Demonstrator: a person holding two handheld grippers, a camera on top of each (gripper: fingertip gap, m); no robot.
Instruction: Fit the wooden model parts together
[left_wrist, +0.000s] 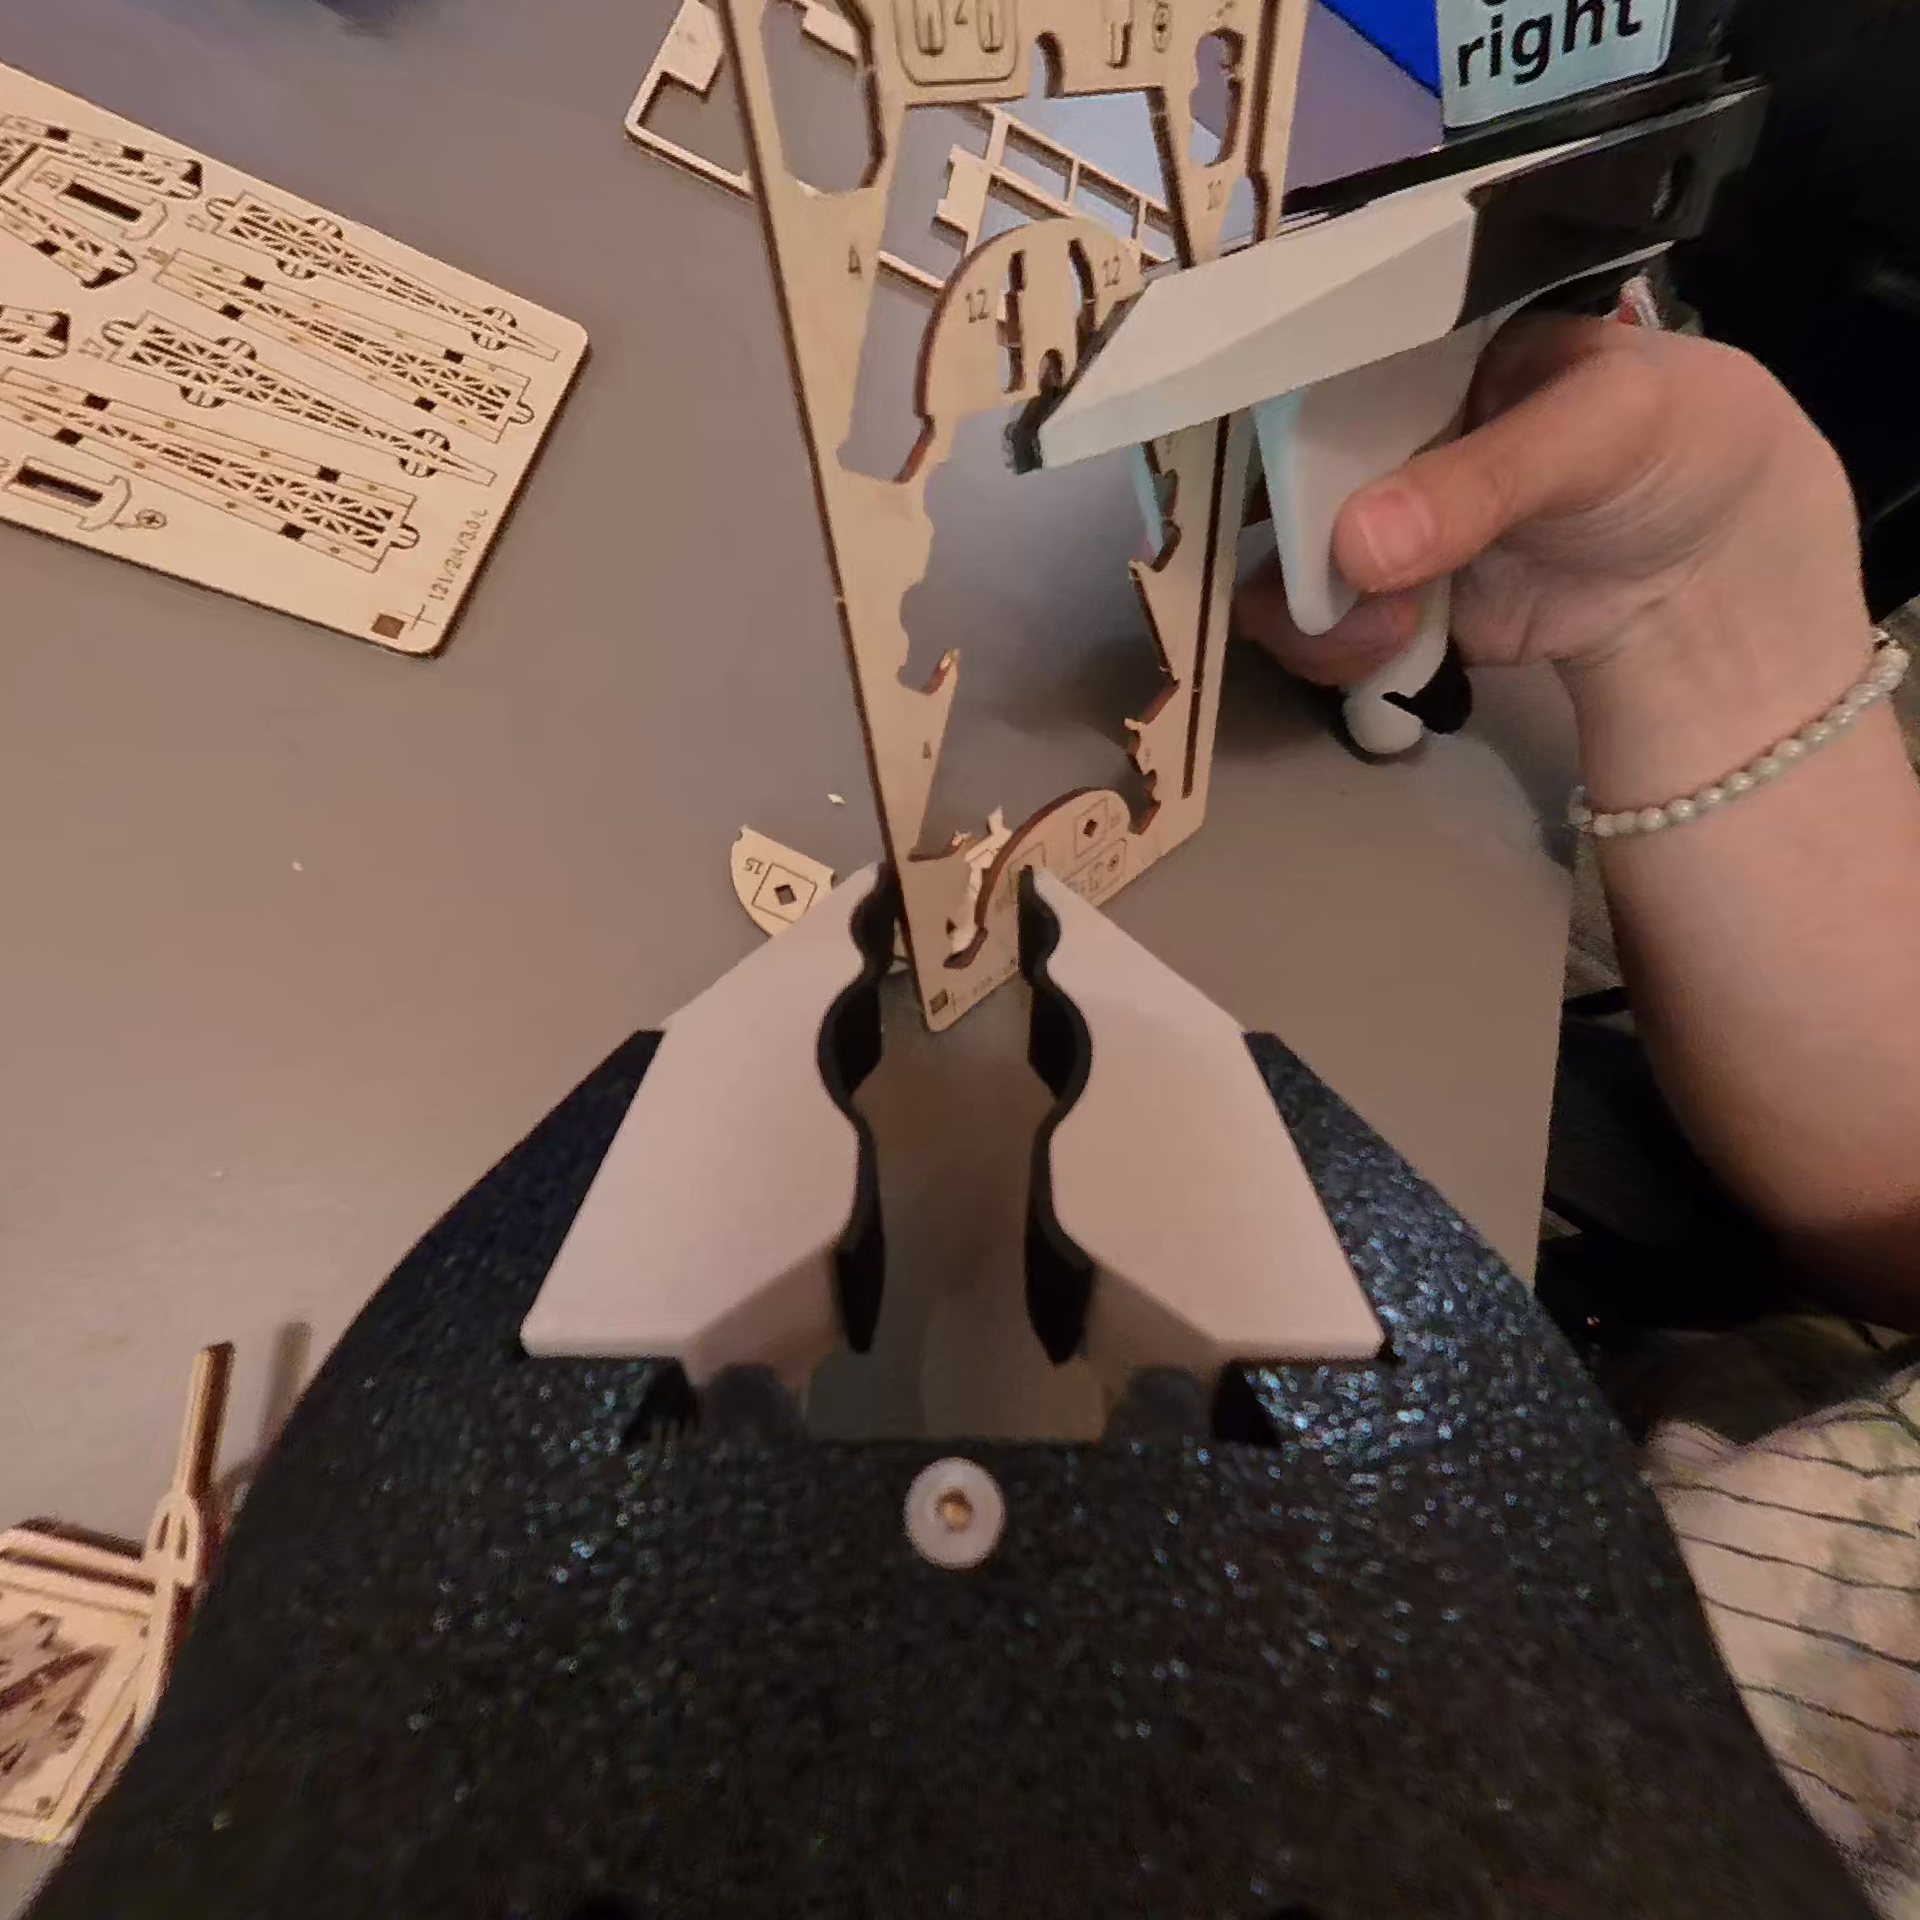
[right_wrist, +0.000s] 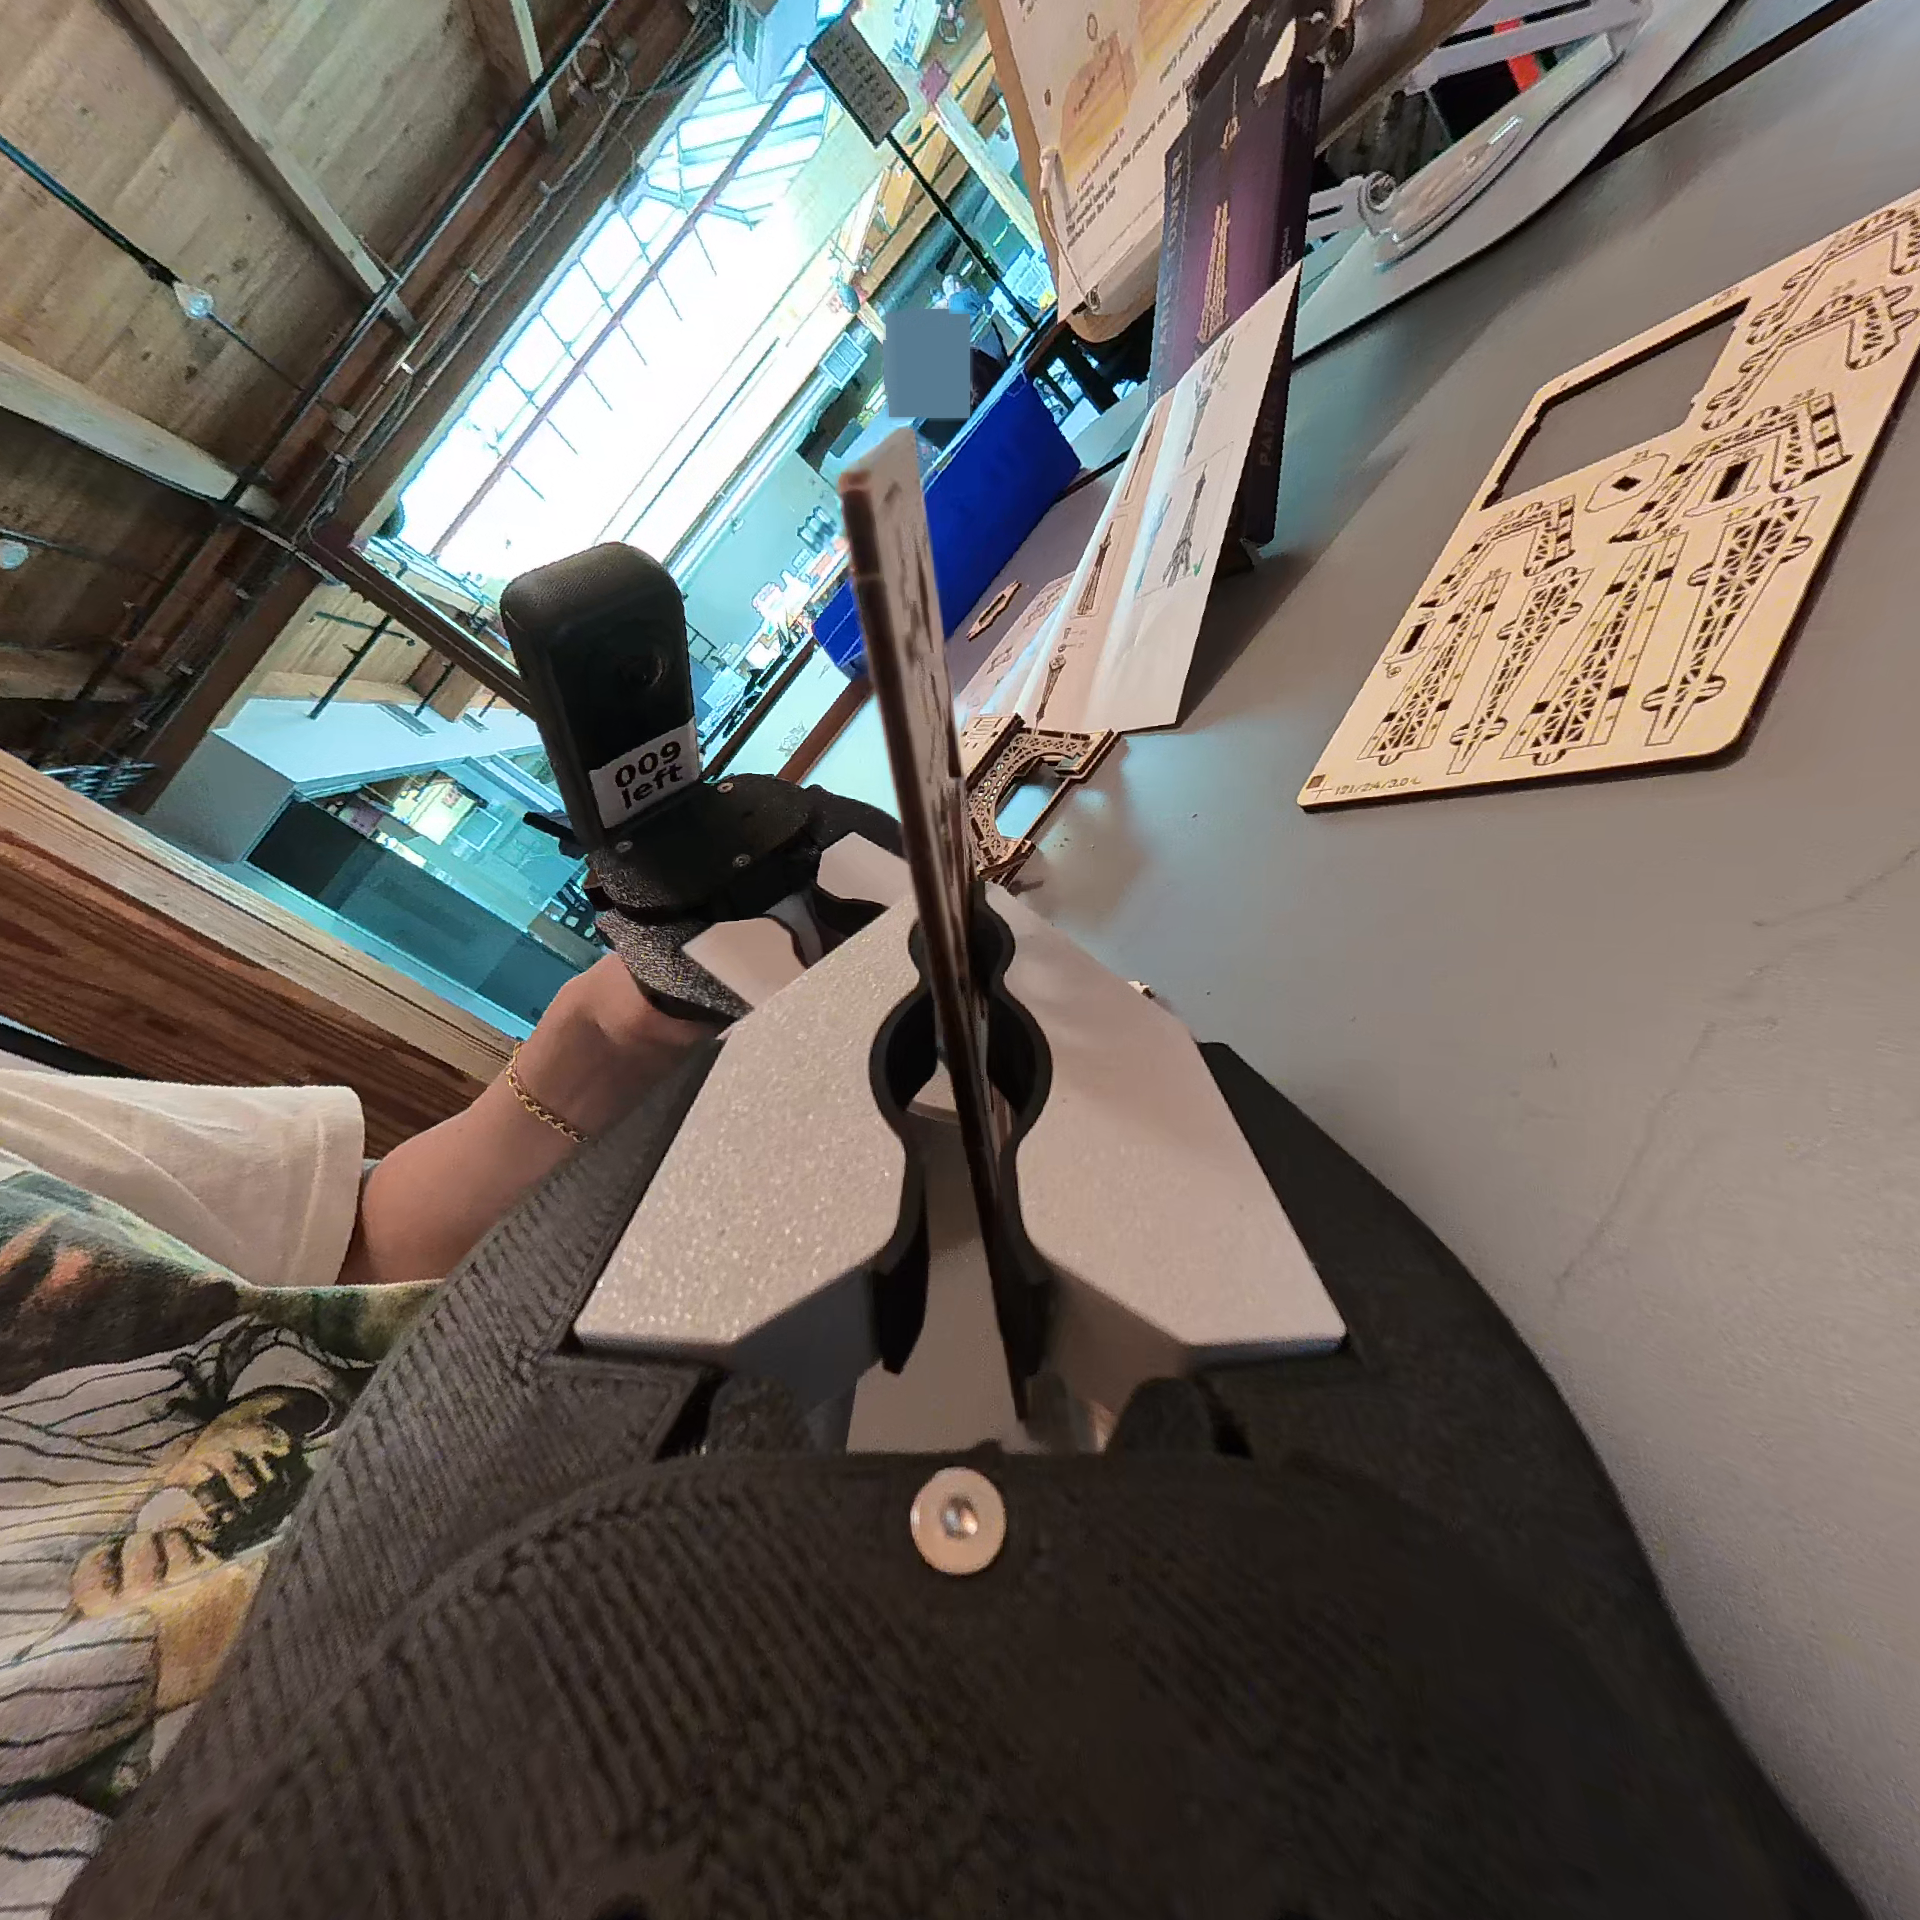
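left wrist view: left gripper (left_wrist: 954, 925) low centre of frame, jaws set narrowly apart with a clear gap between the black pads; tips sit either side of the bottom edge of a punched-out wooden parts sheet (left_wrist: 1023, 540), whether they touch it i cannot tell. the sheet stands upright on the grey table (left_wrist: 520, 935), running from frame centre to the top edge, most of its pieces already gone, a few rounded ones left in it. right gripper (left_wrist: 1049, 421) enters from upper right, held in a hand (left_wrist: 1621, 520), clamped on the sheet's right side about mid-height. a small loose rounded wooden piece (left_wrist: 774, 883) lies on the table just left of the left gripper's tip. a full lattice-part sheet (left_wrist: 249, 364) lies flat at upper left. a partly built wooden piece (left_wrist: 94, 1621) shows blurred at lower left.

right wrist view: right gripper (right_wrist: 961, 935) closed on the parts sheet (right_wrist: 904, 644), seen edge-on, thin and dark, rising from the jaws toward frame centre. left gripper body (right_wrist: 727, 862) sits behind at centre left. lattice sheet (right_wrist: 1642, 582) lies flat at upper right. a small assembled arched tower base (right_wrist: 1023, 774) stands just right of the held sheet. an open instruction booklet (right_wrist: 1153, 582) is propped beyond it.
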